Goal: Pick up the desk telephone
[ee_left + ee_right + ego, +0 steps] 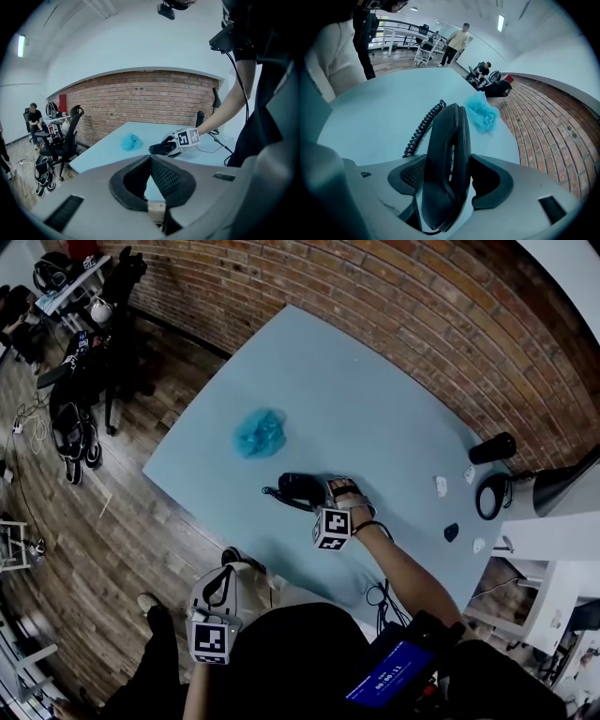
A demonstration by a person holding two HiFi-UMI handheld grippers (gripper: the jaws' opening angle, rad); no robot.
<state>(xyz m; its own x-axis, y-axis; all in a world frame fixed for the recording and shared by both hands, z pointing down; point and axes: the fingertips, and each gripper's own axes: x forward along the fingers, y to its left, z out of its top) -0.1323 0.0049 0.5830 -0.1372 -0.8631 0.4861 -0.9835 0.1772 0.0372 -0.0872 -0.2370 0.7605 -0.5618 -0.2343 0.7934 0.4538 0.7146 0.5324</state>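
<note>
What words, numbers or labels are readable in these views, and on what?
None reads clearly.
Blue screen at the person's chest: pale digits, too small to read.
Marker cube: square patterns only, no words.
Telephone handset: no print visible.

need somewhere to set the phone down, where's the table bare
Bare: the wide stretch of table between the cloth and the brick wall, and the corner left of the phone. Crowded: the right edge, round the black cylinder and ring.
</note>
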